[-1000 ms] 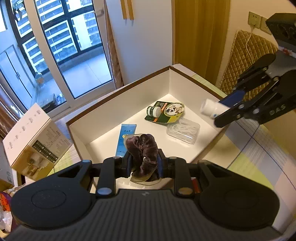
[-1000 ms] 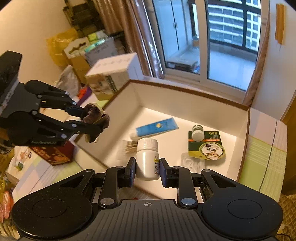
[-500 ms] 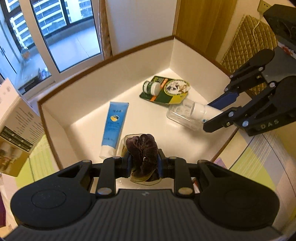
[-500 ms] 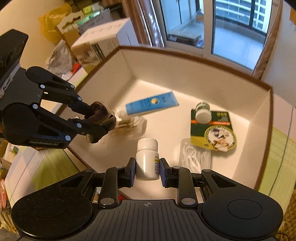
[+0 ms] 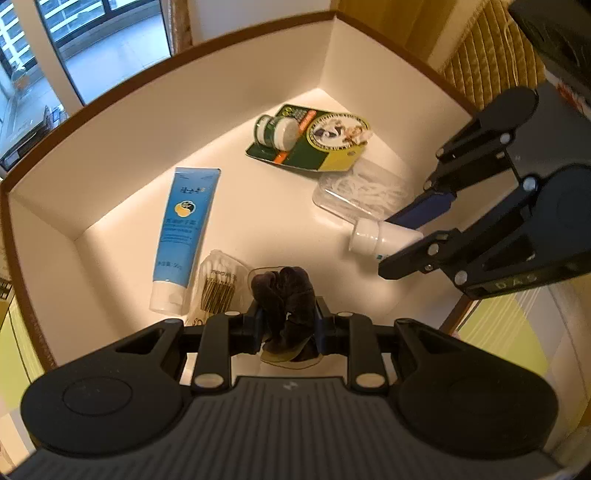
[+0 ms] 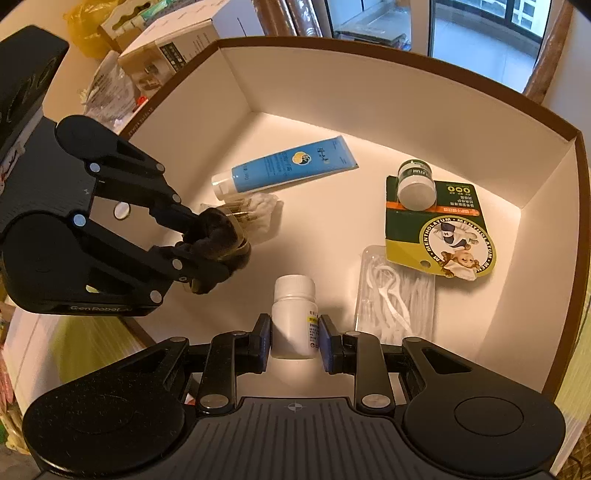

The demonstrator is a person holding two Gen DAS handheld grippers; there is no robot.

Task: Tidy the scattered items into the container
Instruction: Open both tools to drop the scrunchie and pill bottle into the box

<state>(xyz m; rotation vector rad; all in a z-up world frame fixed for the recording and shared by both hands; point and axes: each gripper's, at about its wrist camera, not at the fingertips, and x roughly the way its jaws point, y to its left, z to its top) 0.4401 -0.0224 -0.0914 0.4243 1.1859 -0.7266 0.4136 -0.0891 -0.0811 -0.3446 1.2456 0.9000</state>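
A white box with a brown rim fills both views. My left gripper is shut on a dark velvet scrunchie, held low over the box's near side. The right gripper is shut on a white pill bottle, also inside the box above its floor. On the floor lie a blue tube, a bag of cotton swabs, a green ointment card with a small jar and a clear case of floss picks.
A cardboard carton and bags stand outside the box on the left of the right wrist view. A window lies beyond the far wall, a quilted gold cushion at the right. A yellow-green checked cloth covers the surface around the box.
Both grippers have sunk toward the box and tipped downward, each keeping its item. The box now fills the views, and the swab bag has come into sight.
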